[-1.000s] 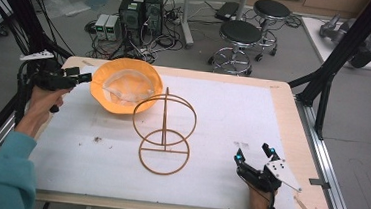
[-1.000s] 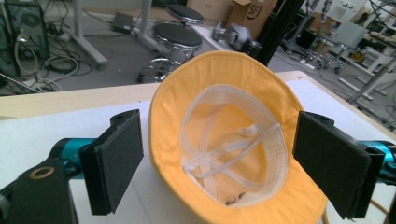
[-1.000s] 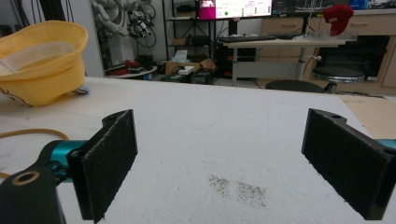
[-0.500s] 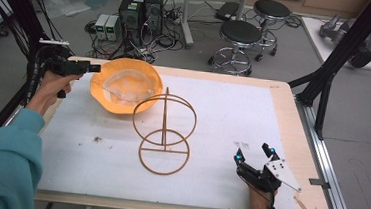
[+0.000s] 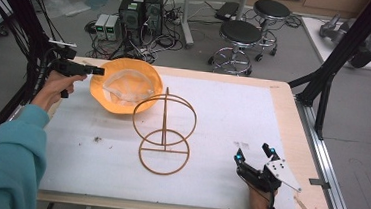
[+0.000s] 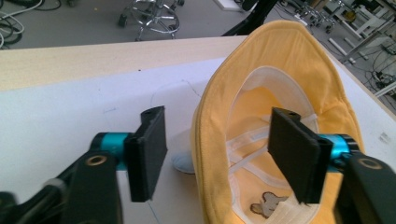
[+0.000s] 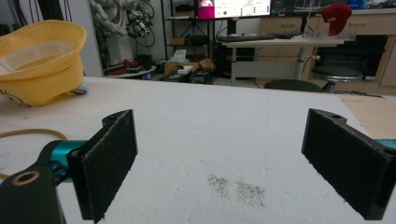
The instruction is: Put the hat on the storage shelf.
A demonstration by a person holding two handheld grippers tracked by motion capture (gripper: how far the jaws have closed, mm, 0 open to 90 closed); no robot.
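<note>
Left tongs closing astride hat brim.

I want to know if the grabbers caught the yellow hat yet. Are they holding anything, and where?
Not yet. The left gripper has been closing with the yellow hat's brim between its jaws, untouched. The right gripper is open and empty.

Up top, the high view looks forward and down over the whole table, with stools and floor beyond. The left gripper view rides low and very close, facing across the yellow hat toward the far table edge. The right gripper view sits just above the white mat, looking level across it toward desks and a monitor. All 3 views share the hat; the right gripper view catches it far off at upper left.
</note>
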